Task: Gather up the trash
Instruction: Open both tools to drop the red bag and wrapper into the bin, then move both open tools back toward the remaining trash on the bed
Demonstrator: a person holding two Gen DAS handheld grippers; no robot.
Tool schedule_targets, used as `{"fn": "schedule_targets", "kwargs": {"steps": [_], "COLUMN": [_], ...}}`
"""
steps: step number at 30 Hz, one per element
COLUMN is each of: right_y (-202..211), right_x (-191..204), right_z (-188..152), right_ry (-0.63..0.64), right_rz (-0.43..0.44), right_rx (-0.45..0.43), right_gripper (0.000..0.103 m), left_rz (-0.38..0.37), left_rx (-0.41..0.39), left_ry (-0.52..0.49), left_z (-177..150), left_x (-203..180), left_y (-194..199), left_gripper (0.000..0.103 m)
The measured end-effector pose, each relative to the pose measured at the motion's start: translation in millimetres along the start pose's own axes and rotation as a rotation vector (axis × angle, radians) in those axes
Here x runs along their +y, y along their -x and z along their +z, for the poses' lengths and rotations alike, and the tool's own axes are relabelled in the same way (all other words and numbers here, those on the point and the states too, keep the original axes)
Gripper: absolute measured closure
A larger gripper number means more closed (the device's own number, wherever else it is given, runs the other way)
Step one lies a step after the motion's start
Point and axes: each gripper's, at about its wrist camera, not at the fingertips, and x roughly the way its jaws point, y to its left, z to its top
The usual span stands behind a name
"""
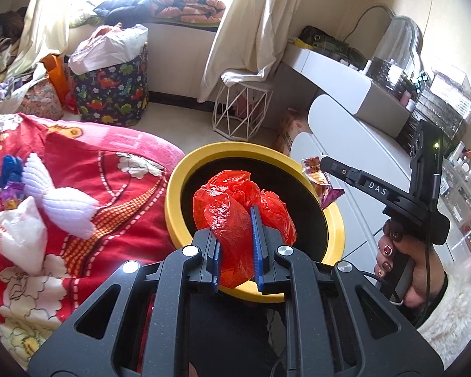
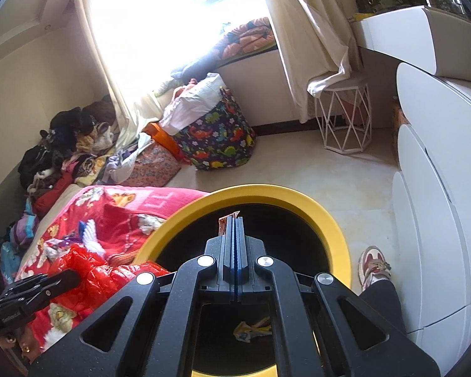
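Note:
A round bin with a yellow rim (image 1: 204, 154) and a black inside stands beside the bed; it also shows in the right wrist view (image 2: 267, 193). My left gripper (image 1: 237, 220) is shut on a crumpled red plastic bag (image 1: 223, 201) and holds it over the bin's opening. My right gripper (image 2: 234, 220) is shut on a snack wrapper (image 2: 224, 224), seen in the left wrist view (image 1: 317, 177) over the bin's right rim. A crumpled wrapper (image 2: 251, 331) lies at the bin's bottom. The red bag shows at the left in the right wrist view (image 2: 100, 273).
A red flowered blanket (image 1: 78, 188) covers the bed on the left, with white tissue (image 1: 18, 235) and purple wrappers (image 1: 12, 194) on it. A white dresser (image 1: 361, 169) stands right of the bin. A dinosaur-print bag (image 1: 113, 94) and a wire stool (image 1: 241, 110) stand behind.

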Motion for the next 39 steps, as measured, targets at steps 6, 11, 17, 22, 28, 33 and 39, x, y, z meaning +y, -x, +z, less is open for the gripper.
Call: {"fn": "schedule_targets", "kwargs": {"steps": [6, 11, 17, 22, 28, 33, 39], "right_y": [-11.4, -18.0, -13.5, -5.5, 10.0, 18.7, 24.6], "right_x": [-9.4, -15.6, -14.7, -5.6, 8.9, 23.2, 40.1], "right_z": [-2.1, -3.7, -7.6, -11.6, -13.7, -14.4, -14.4], "right_ry": [-0.007, -0.029, -0.027, 0.005, 0.048, 0.079, 0.109], "right_rz": [-0.02, -0.03, -0.062, -0.057, -0.023, 0.015, 0.04], "right_rx": [0.024, 0.042, 0.018, -0.017, -0.079, -0.105, -0.118], "right_gripper": [0.102, 0.093, 0.046, 0.037, 0.03, 0.023, 0.02], "left_rz": [0.003, 0.001, 0.04, 0.079, 0.105, 0.123, 0.145], "left_rx": [0.029, 0.049, -0.009, -0.038, -0.06, -0.081, -0.11], "left_ry": [0.012, 0.039, 0.073, 0.062, 0.049, 0.061, 0.065], "left_z": [-1.0, -2.3, -3.0, -3.1, -3.8, -2.6, -1.9], "left_x": [0.3, 4.7, 12.5, 13.1, 17.2, 23.4, 29.4], "left_y": [-16.9, -26.7, -14.3, -3.9, 8.2, 17.6, 31.2], "left_gripper": [0.092, 0.085, 0.019, 0.011, 0.011, 0.011, 0.011]}}
